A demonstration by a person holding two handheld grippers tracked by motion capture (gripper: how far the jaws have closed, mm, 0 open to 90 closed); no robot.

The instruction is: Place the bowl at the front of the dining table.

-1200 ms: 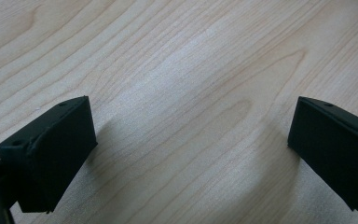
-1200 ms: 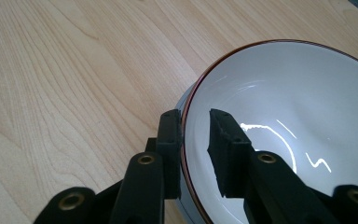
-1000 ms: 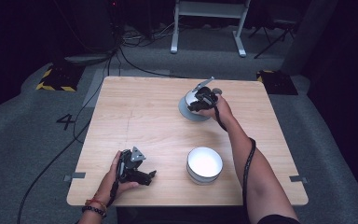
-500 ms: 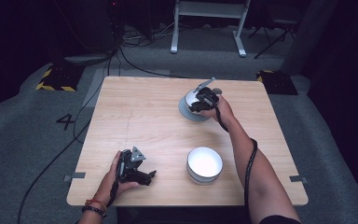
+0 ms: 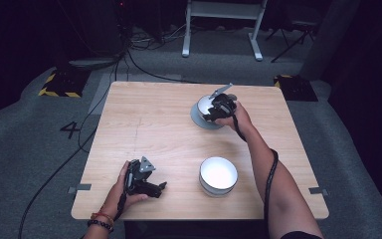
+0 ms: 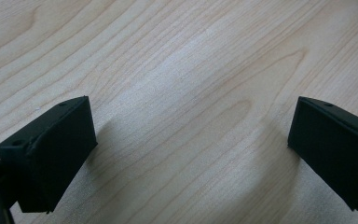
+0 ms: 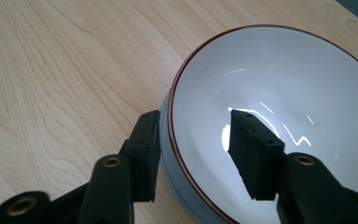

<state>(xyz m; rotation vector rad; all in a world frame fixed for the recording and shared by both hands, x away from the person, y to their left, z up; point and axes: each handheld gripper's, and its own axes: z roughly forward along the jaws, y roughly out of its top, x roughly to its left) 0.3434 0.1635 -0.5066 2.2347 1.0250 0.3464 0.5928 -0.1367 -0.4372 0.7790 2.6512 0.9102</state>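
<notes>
Bowl (image 5: 204, 110) half hidden under right gripper (image 5: 218, 110)

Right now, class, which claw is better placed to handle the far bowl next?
The right claw: its jaws, which have just been opening, straddle the far bowl's rim, one outside, one inside. The left claw rests open on the table's near edge, away from both bowls.

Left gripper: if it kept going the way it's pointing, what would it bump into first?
Probably the white bowl near the table's front edge: the left gripper points roughly toward it across bare wood, though the exact line is hard to judge.
</notes>
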